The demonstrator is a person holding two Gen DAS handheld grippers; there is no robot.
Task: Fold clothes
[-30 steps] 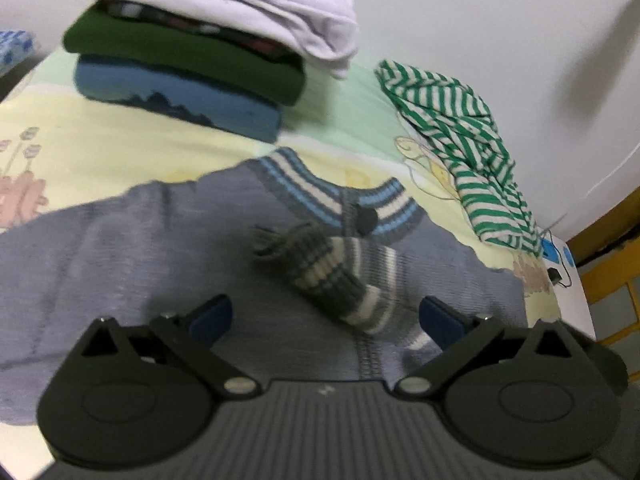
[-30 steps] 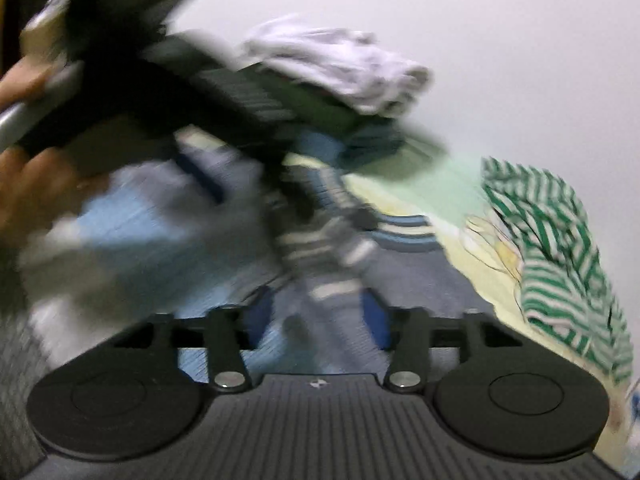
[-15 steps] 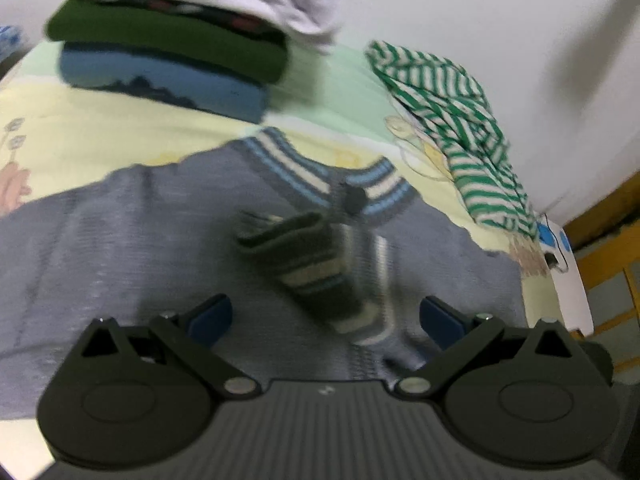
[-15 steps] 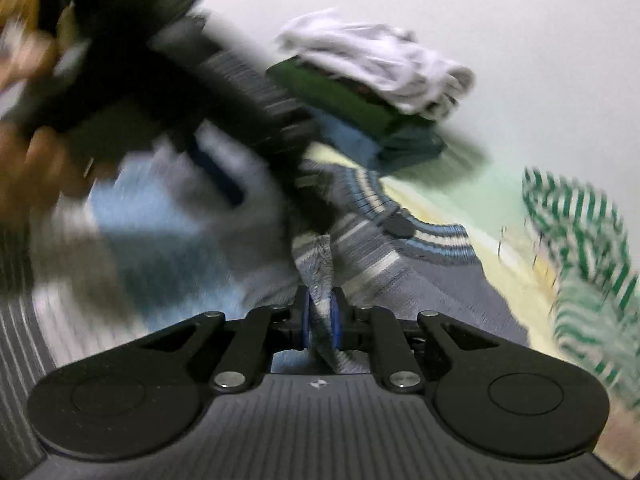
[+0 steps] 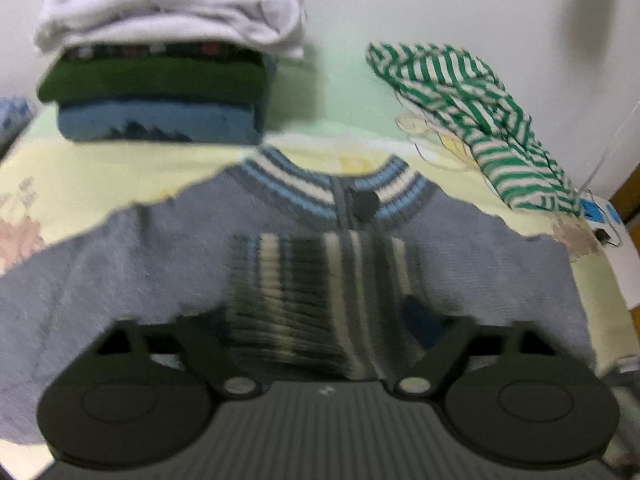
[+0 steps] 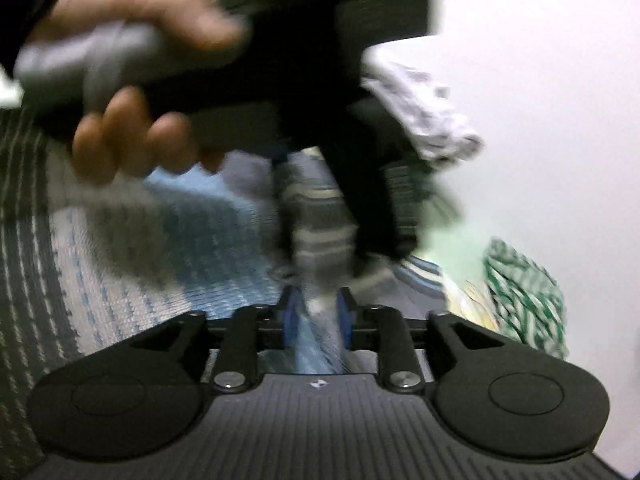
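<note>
A grey knit sweater (image 5: 140,264) with a blue-and-white striped collar (image 5: 332,196) lies spread on the bed. Its striped sleeve (image 5: 304,280) is folded up over the chest and fills the gap of my left gripper (image 5: 320,312), whose jaws are closing on it; one blue pad (image 5: 420,316) shows against the sleeve's right edge. In the right wrist view a hand (image 6: 132,132) holds the left gripper (image 6: 324,236) astride the sleeve (image 6: 320,216). Lower on the same sleeve, my right gripper (image 6: 316,320) has knit between its blue pads while its jaws are opening.
A stack of folded clothes (image 5: 160,92), white on top, stands at the back by the wall. A crumpled green-and-white striped garment (image 5: 472,120) lies at the back right. The yellow bedsheet (image 5: 100,176) ends at the right beside a white surface (image 5: 616,248).
My left jaws came in from wide apart onto the striped sleeve, which now stands straight between them. My right gripper clamped the sleeve half a second ago; its pads have since parted.
</note>
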